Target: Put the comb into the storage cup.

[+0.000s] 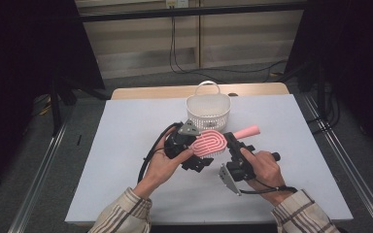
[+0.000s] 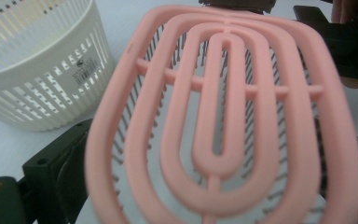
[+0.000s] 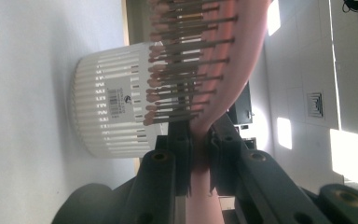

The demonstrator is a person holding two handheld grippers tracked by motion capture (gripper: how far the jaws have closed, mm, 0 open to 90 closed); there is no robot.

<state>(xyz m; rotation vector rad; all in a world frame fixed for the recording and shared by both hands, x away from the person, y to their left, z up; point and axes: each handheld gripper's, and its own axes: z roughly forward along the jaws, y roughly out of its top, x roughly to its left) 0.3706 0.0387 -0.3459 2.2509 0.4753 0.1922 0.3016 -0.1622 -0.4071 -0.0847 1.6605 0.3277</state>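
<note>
High view: pink hairbrush [image 1: 212, 142] held off the tabletop [image 1: 126, 145], just in front of white slotted basket [image 1: 208, 112], between both claws. Right claw [image 1: 233, 143] is clamped on the brush neck, where head meets handle; right gripper view confirms jaws closed flat on the pink stem [image 3: 199, 158]. Left claw [image 1: 194, 150] sits at the head's lower-left edge; whether it is closed on the rim or just beside it can't be told, jaws hidden under the head in left gripper view.

Orientation: long axis runs lower-left to upper-right across the tabletop. Handle end points up-right, away from the person; head points down-left. Vented back faces up, bristles [image 3: 186, 70] down.

Risks, as judged:
- Grip at the narrow neck w/ the heavy head overhanging; brush could pivot or slip if right claw eases.
- Both claws pulling opposite ways could flex the open ribs.
- Basket near; a swing of the head could knock or tip it.
</note>
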